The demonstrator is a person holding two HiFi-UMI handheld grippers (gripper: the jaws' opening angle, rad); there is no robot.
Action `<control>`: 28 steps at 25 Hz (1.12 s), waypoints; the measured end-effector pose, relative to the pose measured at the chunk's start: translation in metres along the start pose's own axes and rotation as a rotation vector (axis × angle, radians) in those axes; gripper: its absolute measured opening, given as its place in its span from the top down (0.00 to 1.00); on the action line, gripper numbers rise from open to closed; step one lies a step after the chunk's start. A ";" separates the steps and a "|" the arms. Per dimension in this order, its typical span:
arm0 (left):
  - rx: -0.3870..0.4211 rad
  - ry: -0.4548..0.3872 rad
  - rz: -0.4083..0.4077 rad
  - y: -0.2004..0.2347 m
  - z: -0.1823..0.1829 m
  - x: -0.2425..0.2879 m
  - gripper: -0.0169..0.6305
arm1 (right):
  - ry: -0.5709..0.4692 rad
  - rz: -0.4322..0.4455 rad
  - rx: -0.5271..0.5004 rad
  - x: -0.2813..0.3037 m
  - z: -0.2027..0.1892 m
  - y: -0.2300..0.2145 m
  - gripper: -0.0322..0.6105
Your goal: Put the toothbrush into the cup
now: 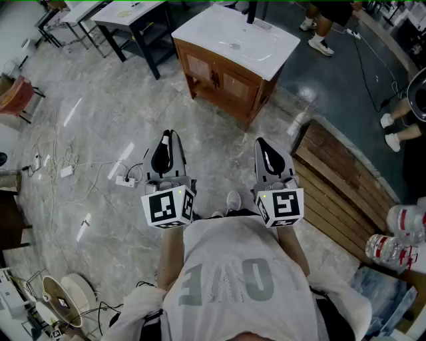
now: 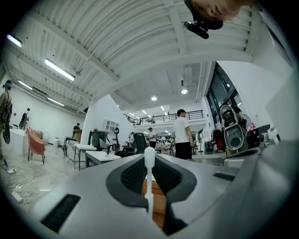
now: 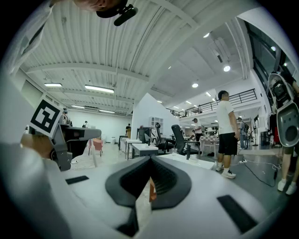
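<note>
I hold both grippers level over the floor, pointing at a wooden vanity (image 1: 219, 78) with a white sink top (image 1: 256, 50). My left gripper (image 1: 168, 136) (image 2: 149, 161) is shut on a white toothbrush (image 2: 149, 179), which stands upright between the pads with its rounded end on top. My right gripper (image 1: 261, 142) (image 3: 150, 162) is shut with nothing in it; only a thin slit shows between its pads. In the right gripper view a small clear cup (image 3: 174, 151) seems to stand on the sink top beside the black faucet (image 3: 188, 151). I cannot make the cup out in the head view.
The vanity stands about a step ahead on a marble floor. A power strip (image 1: 125, 180) and cables lie at the left, and a slatted wooden platform (image 1: 339, 183) runs along the right with water bottles (image 1: 398, 234) beyond it. White desks (image 1: 126, 14) stand further back; people stand behind.
</note>
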State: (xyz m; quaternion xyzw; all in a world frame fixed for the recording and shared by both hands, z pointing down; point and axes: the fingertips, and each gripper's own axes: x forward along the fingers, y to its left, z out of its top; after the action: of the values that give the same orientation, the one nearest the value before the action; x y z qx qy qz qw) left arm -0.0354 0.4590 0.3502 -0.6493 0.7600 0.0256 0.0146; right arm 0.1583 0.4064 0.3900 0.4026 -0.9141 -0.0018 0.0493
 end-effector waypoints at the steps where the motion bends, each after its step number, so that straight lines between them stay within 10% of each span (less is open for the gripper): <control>1: 0.000 0.001 0.001 0.000 0.000 0.002 0.89 | 0.001 0.003 0.000 0.002 0.001 0.000 0.90; 28: -0.005 0.028 0.060 0.000 -0.024 0.081 0.89 | 0.029 0.041 0.052 0.067 -0.014 -0.072 0.90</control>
State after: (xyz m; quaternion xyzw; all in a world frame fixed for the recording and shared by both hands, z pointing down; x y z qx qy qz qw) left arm -0.0479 0.3772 0.3693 -0.6265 0.7792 0.0186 0.0016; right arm 0.1675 0.3090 0.4066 0.3851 -0.9210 0.0288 0.0519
